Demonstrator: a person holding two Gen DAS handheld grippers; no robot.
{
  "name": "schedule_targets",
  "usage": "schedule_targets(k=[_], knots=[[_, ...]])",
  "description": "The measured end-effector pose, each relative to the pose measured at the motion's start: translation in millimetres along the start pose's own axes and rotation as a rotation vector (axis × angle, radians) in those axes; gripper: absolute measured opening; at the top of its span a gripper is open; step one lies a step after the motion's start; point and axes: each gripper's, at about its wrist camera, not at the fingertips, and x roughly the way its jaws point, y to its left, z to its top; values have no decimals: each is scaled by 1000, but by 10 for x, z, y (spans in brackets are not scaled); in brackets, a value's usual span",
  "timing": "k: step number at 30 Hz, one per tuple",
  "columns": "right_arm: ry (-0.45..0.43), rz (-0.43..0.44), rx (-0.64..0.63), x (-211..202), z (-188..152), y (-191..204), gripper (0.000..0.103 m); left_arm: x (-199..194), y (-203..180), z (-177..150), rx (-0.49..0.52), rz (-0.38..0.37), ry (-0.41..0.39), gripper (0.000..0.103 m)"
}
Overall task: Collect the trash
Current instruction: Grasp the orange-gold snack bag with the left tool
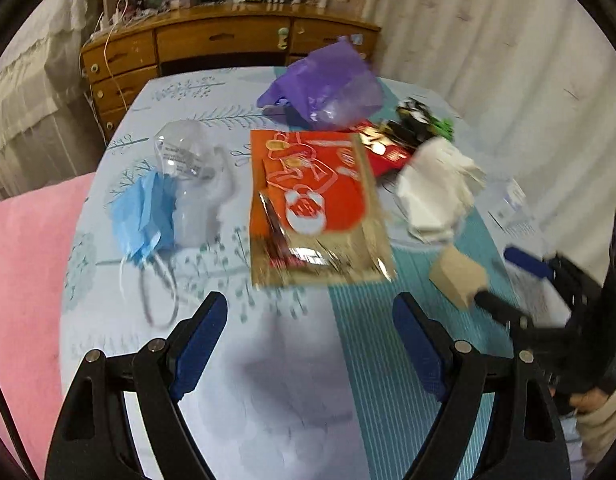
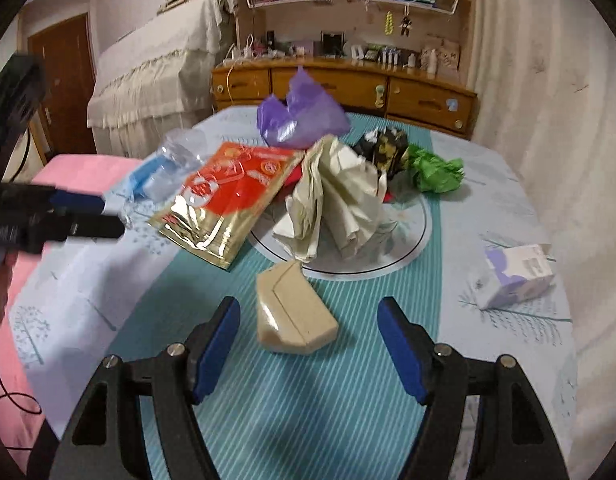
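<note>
Trash lies on a round table. An orange and gold foil packet lies in the middle. A blue face mask and a clear crushed bottle lie to its left. Crumpled white paper, a small beige box, green paper and a purple plastic bag lie around. My left gripper is open and empty, just short of the packet. My right gripper is open, its fingers either side of the beige box.
A small white and purple carton lies at the table's right edge. A glass turntable sits under the paper. A pink seat is left of the table. A wooden dresser stands behind.
</note>
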Motion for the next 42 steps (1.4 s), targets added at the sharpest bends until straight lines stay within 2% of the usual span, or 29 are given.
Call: schedule_targets(k=[4,7,12,17,23,24,26,27,31,32,34,38,42], knots=[[61,25,-14,197,-27,-19,71,258,120,184,-37,-2,14,83],[94,43,-32,316,-33,-12,50,399,143,278,-34,7,19,83],[62,-1,-10,384,13,-104,50,610,150,384,-29,7,33,83],[50,22,85,471,99,-289,50,810,196,460,-64,-12,57,83],[49,19,84,479,104,-277,50,894,103,564,-54,-4,40,82],[48,22,87,479,97,-274,50,908,65,582,-51,1,38,80],[48,24,89,466,98,-268,50,928,-16,607,-40,16,35,65],[48,24,90,465,93,-261,50,954,-48,628,-34,26,37,62],[47,24,90,459,96,-264,50,961,-208,632,-33,49,37,56],[47,23,89,462,100,-271,50,954,-249,629,-31,54,29,44],[49,20,86,458,112,-273,50,931,-336,622,-22,68,17,10],[49,16,80,447,104,-238,50,837,-443,570,-27,69,-8,7],[48,30,82,370,28,-159,50,547,-514,478,-15,54,-48,3]])
